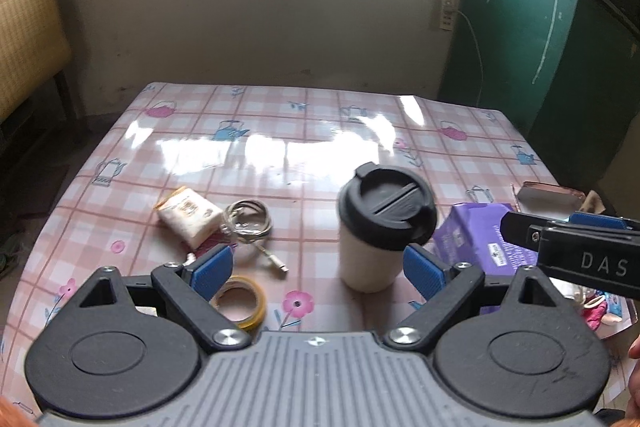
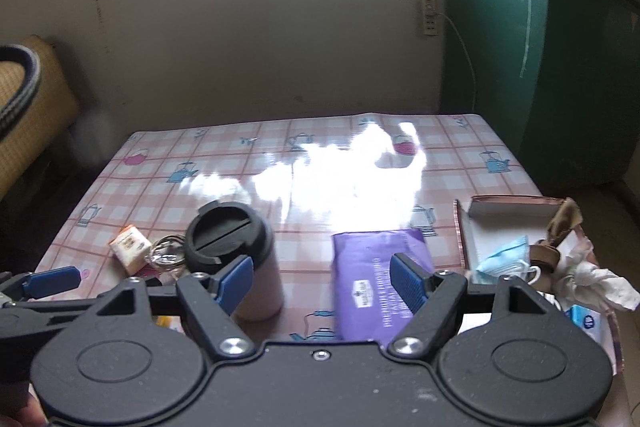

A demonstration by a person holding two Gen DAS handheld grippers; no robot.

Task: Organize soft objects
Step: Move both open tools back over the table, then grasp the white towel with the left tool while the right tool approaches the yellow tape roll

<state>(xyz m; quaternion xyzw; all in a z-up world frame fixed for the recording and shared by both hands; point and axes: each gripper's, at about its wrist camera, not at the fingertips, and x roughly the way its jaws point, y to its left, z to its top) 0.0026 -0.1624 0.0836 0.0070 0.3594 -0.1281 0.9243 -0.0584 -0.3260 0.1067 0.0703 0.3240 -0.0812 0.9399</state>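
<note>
1. We are holding the left gripper [image 1: 318, 267] and right gripper [image 2: 322, 277] wide open, empty, ready to grasp
2. We are hovering over the purple pack [image 2: 378, 283], beside the box [image 2: 466, 227] seemingly collecting soft things

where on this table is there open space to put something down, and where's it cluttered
The far half of the tablecloth, beyond the lidded cup and the purple pack, is bare. A narrower strip lies between cup and pack. Crowded: the box of soft things at right, and the tissue packet, cable and tape roll at left.
</note>
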